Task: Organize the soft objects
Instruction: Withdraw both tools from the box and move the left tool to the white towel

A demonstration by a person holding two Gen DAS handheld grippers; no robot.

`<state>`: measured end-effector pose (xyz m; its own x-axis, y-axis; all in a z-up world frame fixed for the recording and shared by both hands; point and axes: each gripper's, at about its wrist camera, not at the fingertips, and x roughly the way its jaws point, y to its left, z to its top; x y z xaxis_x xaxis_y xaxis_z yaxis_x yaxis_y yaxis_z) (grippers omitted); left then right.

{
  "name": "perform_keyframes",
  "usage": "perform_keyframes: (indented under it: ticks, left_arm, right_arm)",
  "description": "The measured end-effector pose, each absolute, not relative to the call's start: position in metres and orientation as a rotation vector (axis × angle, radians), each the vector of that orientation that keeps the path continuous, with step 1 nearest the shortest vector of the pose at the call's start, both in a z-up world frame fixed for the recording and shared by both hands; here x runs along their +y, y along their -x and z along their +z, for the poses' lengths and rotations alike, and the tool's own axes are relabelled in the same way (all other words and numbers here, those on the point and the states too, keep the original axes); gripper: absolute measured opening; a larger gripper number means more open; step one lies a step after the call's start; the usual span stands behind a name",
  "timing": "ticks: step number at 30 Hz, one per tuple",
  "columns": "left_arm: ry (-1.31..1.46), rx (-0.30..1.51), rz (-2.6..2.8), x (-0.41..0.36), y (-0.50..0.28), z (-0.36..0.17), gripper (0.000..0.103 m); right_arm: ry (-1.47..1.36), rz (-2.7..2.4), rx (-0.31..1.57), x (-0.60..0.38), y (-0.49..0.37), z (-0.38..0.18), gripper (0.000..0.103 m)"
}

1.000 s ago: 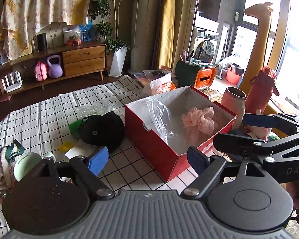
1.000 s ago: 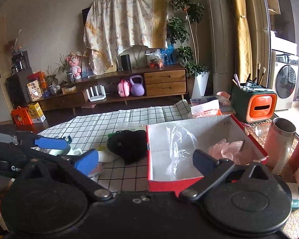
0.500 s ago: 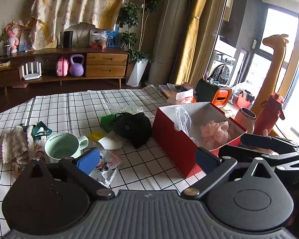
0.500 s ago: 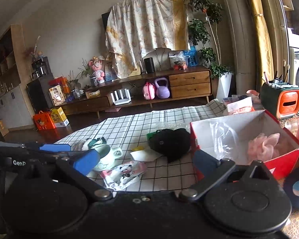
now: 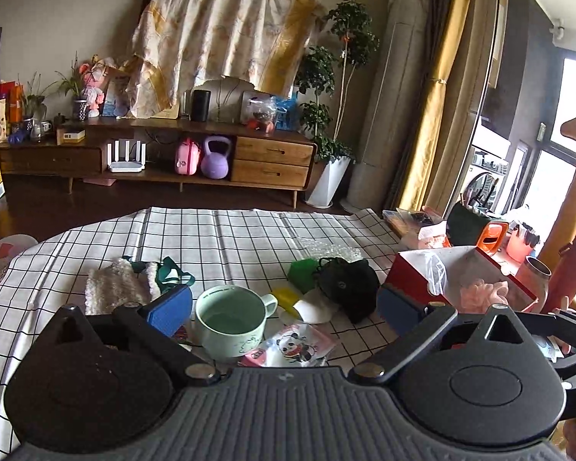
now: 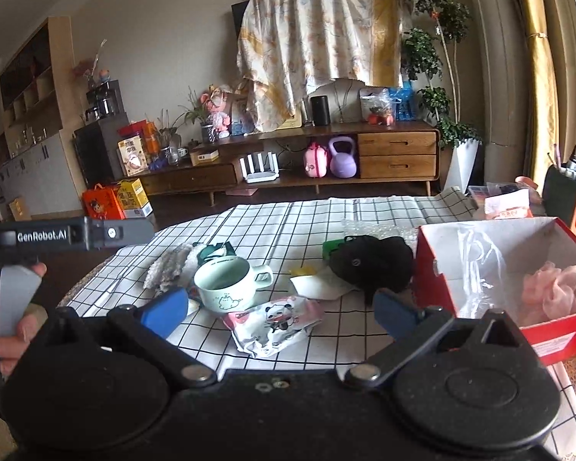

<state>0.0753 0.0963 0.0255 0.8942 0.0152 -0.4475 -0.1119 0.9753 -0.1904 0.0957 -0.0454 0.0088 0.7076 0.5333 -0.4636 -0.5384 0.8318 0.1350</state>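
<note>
— Where are the soft things at the moment?

— One's already in: a pink scrunchie [image 6: 556,288] lies in the red box [image 6: 487,299] at the right end of the checked surface [image 5: 230,238], beside some clear plastic. The rest are out on the cloth. There's a black cap [image 5: 349,284] just left of the box, a panda pouch [image 6: 276,320] nearer us, and a fuzzy white cloth [image 5: 115,288] at the far left, behind a pale green mug [image 5: 230,324].

— And the two tools?

— The left gripper [image 5: 284,311] has just been opening; its blue fingers [image 5: 169,309] stand wide with nothing between them. The right gripper [image 6: 280,313] is spread as well, and empty.

— Which piece would you say goes next?

— My guess is the pouch or the cap. The pouch lies almost dead ahead of both tools, low in the gap between the fingers, its long side running left to right and tilted a little. From the right gripper it looks closest, right under the tips. The cap sits further on and to the right, touching a white scrap.

— So the right hand takes it?

— It seems nearer both to the pouch and to the box, so that would be the shorter carry. The mug stands just beside the pouch on the left, so I'd watch that finger.
</note>
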Motion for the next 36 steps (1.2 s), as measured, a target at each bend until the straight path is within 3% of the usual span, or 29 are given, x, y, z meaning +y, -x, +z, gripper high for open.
perform_keyframes:
  ticks: [20, 36]
  left_arm:
    - [0.275, 0.539, 0.311, 0.215, -0.131, -0.022, 0.103]
    - [0.312, 0.667, 0.408, 0.248, -0.195, -0.072, 0.103]
  right_arm:
    - [0.048, 0.46, 0.658, 0.029, -0.167, -0.065, 0.1]
    - [0.049, 0.28, 0.77, 0.068, -0.25, -0.121, 0.099]
